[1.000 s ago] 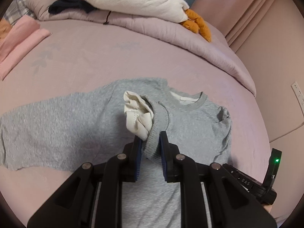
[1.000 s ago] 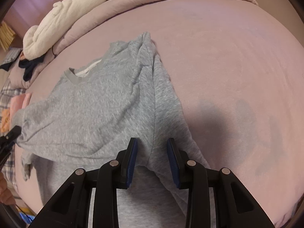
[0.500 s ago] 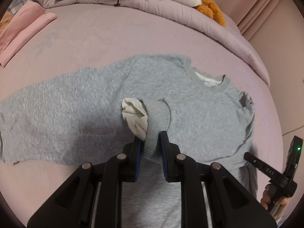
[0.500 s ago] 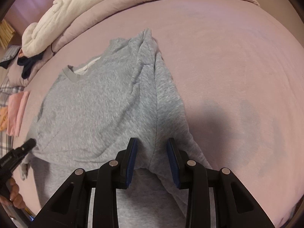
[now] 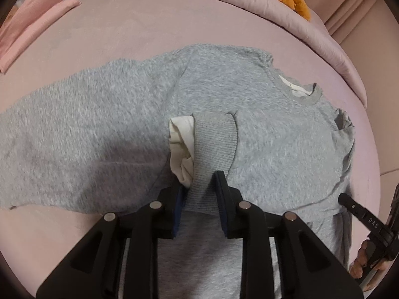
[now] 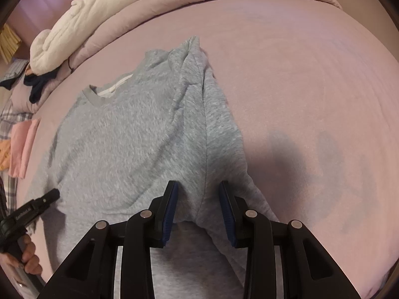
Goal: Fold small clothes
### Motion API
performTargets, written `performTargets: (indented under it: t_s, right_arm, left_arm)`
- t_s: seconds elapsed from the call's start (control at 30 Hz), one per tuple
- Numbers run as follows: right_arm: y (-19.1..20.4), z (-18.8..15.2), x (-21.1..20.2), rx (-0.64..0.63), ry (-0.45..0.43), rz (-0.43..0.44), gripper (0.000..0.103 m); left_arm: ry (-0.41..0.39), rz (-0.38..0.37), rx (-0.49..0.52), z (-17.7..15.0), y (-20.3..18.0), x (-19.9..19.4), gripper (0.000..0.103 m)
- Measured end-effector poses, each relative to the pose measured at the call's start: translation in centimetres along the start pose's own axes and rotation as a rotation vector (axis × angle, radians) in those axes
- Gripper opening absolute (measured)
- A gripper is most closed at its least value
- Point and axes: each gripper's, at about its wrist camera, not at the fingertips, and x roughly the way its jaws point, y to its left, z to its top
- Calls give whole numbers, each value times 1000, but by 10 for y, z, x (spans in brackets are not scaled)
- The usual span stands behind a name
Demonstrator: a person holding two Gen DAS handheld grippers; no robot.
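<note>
readable marks on the two gripper bodies
white "das" on the right gripper (image 5: 369,221); small lettering on the left gripper (image 6: 25,214) too blurred to read.

Home bedroom: bed (image 6: 299,74), duvet (image 5: 249,7), laundry (image 6: 82,27)

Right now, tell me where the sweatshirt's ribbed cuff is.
In the left wrist view the ribbed cuff sits centre frame, pinched by the left gripper over the chest of the grey sweatshirt, below and left of the neckline.
</note>
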Motion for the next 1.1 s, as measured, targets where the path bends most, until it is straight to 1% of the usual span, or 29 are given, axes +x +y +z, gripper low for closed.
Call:
performTargets:
  t_s: [0.1, 0.37, 0.5, 0.67, 0.77, 0.83, 0.87, 0.9, 0.93, 0.97, 1.03, 1.07, 1.1]
  right_arm:
    - [0, 0, 0, -6, -1, 0, 35]
    - [-1, 1, 0, -15, -1, 13, 35]
    - [-4, 2, 1, -17, 6, 26, 35]
    - [2, 2, 1, -36, 9, -1, 36]
    - [6, 2, -1, -40, 5, -14, 36]
    - [8, 0, -9, -59, -24, -13, 36]
    - [8, -2, -13, -64, -37, -11, 37]
    - [7, -3, -18, -60, -49, -8, 38]
    - [6, -4, -23, -49, -60, -5, 44]
    - [5, -6, -29, -44, -74, 4, 52]
    - [3, -9, -42, -47, -104, 18, 61]
    - [3, -10, -50, -49, -123, 20, 67]
    - [4, -11, -59, -54, -144, 22, 70]
  left_arm:
    - [-3, -26, -28, -1, 5, 1, 28]
    - [-4, -67, -79, -4, 14, 0, 29]
    - [-28, -51, -61, -8, 12, -2, 29]
    - [-50, -36, -57, -8, 9, -3, 31]
    - [-51, -15, -77, -11, 7, -7, 35]
    - [-47, -1, -84, -14, 4, -11, 41]
    - [-47, 12, -77, -16, 3, -15, 52]
    - [-57, 30, -67, -20, 2, -21, 63]
    - [-69, 38, -66, -23, 2, -26, 65]
    - [-79, 37, -69, -26, 3, -31, 65]
    - [-92, -9, -80, -31, 5, -47, 65]
    - [-99, -30, -86, -33, 6, -54, 68]
    - [-122, -55, -96, -36, 7, -68, 75]
